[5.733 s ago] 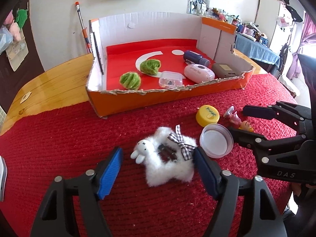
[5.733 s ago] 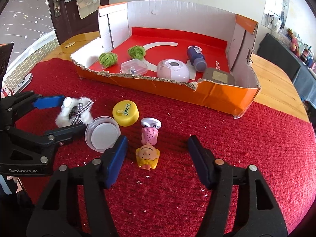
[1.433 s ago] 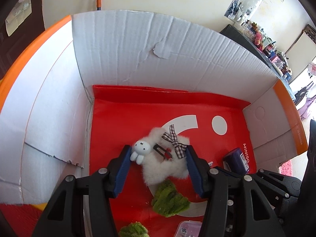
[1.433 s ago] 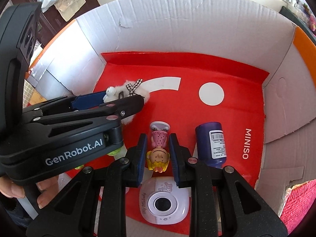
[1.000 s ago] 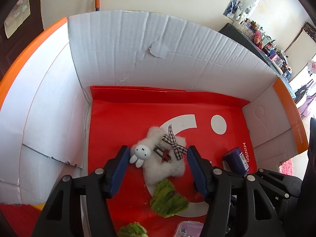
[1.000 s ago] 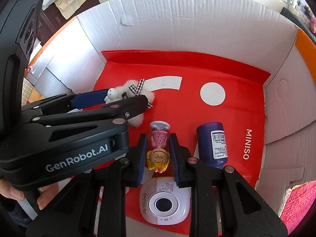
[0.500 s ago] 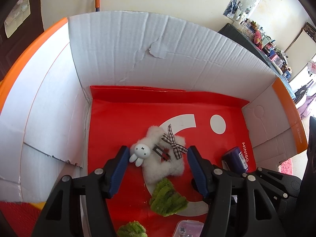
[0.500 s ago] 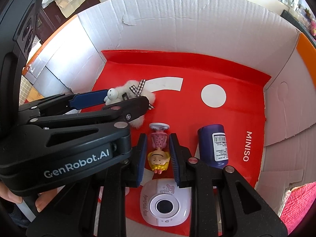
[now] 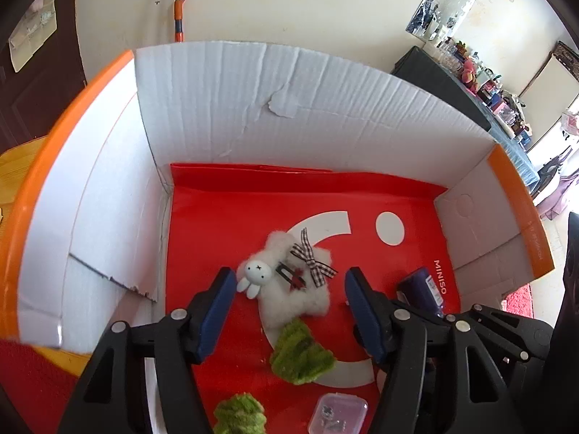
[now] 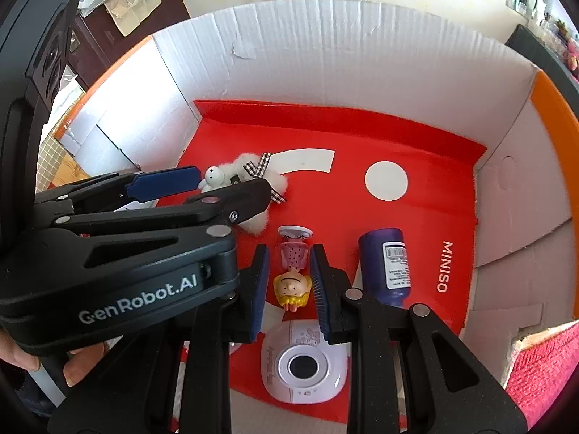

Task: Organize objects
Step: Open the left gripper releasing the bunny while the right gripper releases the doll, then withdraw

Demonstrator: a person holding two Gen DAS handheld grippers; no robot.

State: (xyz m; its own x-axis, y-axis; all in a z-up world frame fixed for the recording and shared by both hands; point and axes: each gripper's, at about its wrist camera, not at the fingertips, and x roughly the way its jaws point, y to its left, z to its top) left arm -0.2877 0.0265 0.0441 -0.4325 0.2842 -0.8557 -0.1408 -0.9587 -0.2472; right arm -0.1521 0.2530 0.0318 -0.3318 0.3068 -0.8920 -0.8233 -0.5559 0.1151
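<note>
Both grippers are inside the orange cardboard box [image 9: 108, 188] with a red floor. My left gripper [image 9: 286, 289] is open, and the white fluffy bunny toy [image 9: 289, 282] lies on the box floor between and just beyond its blue pads, free of them. The toy also shows in the right wrist view [image 10: 249, 177] beside the left gripper [image 10: 217, 184]. My right gripper [image 10: 289, 278] has its pads close around a small yellow-haired doll in a pink dress [image 10: 293, 271], which rests on the box floor [image 10: 325, 133].
In the box lie a dark blue bottle [image 10: 389, 264], a white and pink toy camera [image 10: 304, 361], two green fuzzy balls [image 9: 300, 354], [image 9: 239, 416] and a small clear plastic case [image 9: 336, 412]. White box walls stand close on the left, back and right.
The left gripper opened wider and pulled back, leaving the bunny toy on the box floor. The right gripper lowered slightly with the doll, and its pads look marginally farther apart.
</note>
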